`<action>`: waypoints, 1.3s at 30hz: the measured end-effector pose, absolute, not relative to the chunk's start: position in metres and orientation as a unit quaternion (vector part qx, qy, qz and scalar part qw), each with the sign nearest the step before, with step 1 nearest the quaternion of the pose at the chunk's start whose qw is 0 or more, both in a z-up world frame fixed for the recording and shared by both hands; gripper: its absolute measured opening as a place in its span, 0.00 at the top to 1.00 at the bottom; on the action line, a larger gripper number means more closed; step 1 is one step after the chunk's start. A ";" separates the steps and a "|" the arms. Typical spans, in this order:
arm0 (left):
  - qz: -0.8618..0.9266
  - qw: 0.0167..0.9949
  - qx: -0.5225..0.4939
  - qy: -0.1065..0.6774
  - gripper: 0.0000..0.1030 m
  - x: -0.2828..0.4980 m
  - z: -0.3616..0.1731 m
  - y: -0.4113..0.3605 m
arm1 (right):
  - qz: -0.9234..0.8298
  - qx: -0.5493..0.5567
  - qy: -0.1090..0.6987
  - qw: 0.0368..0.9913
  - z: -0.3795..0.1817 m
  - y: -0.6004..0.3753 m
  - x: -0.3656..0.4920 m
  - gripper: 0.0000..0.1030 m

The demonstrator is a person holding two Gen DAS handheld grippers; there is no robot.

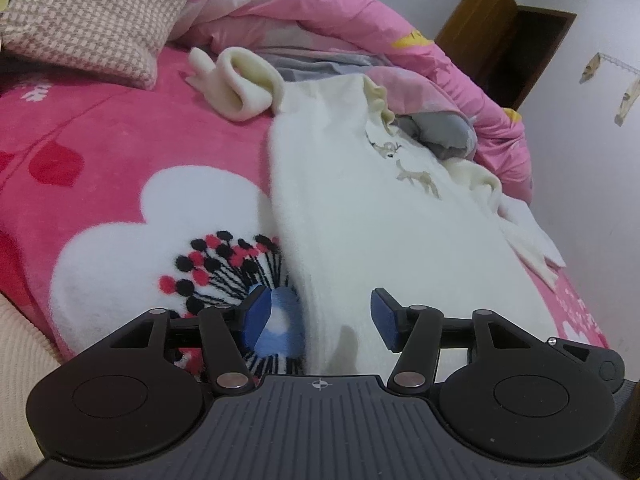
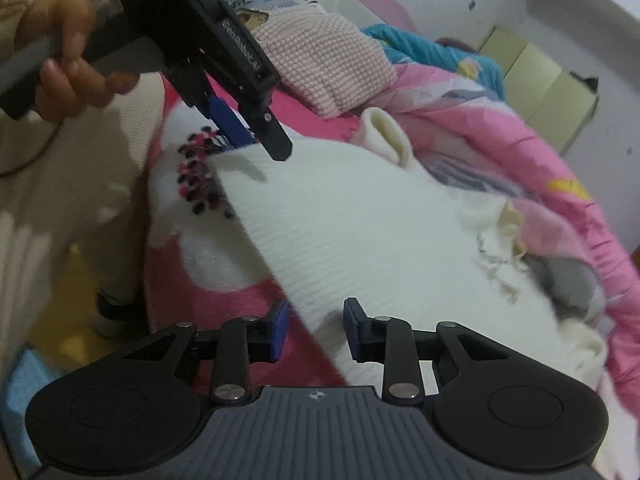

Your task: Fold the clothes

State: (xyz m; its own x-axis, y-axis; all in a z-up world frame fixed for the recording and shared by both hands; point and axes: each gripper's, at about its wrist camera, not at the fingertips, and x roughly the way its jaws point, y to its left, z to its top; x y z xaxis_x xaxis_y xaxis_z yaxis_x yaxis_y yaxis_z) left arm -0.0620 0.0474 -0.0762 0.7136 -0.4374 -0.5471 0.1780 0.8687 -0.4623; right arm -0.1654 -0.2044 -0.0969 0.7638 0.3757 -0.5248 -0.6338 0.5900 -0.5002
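Both claws gape empty over the white sweater's (image 1: 360, 208) near edge; left claw (image 1: 320, 314), right claw (image 2: 316, 330).

Sweater (image 1: 360, 216) lay flat on the blanket (image 1: 100, 168) covering the bed, body running from the near edge back toward the heaped quilt (image 1: 332, 20). One sleeve (image 1: 240, 84) lay folded behind the body, between it and the pillow (image 1: 88, 20), which sat on the blanket at far left in the left wrist view. The other sleeve (image 1: 528, 236) trailed off the body's right side, near the wall (image 1: 600, 160). Quilt lay behind and right of the sweater, touching its collar end.

Left gripper (image 1: 320, 316) sat over the sweater's near left edge, fingers apart, one on each side of that edge. Right gripper (image 2: 316, 330) straddled the near hem likewise, with the left gripper ahead of it and to its left in the right wrist view.
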 end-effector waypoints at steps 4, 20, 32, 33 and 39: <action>-0.170 0.905 -0.193 0.338 0.44 -0.063 -0.076 0.047 | 0.299 -0.300 0.184 0.887 -0.086 -0.211 -0.161 0.93; -0.176 0.905 -0.194 0.336 0.33 -0.063 -0.076 0.045 | 0.321 -0.066 0.235 0.915 -0.052 -0.254 -0.117 0.95; -0.173 0.901 -0.202 0.342 0.33 -0.059 -0.079 0.046 | 0.345 -0.291 0.176 0.875 -0.088 -0.198 -0.164 0.62; -0.173 0.901 -0.202 0.342 0.33 -0.059 -0.078 0.046 | 0.339 -0.313 0.166 0.872 -0.093 -0.192 -0.166 0.63; -0.172 0.900 -0.209 0.342 0.33 -0.059 -0.079 0.050 | 0.323 -0.357 0.133 0.866 -0.103 -0.178 -0.171 0.92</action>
State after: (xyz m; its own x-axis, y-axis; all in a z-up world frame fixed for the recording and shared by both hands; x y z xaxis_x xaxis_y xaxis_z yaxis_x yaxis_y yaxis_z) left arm -0.0593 0.0503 -0.0785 0.7073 -0.4522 -0.5434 0.1671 0.8538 -0.4930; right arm -0.1714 -0.1782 -0.1028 0.7554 0.4649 -0.4618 -0.6553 0.5362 -0.5320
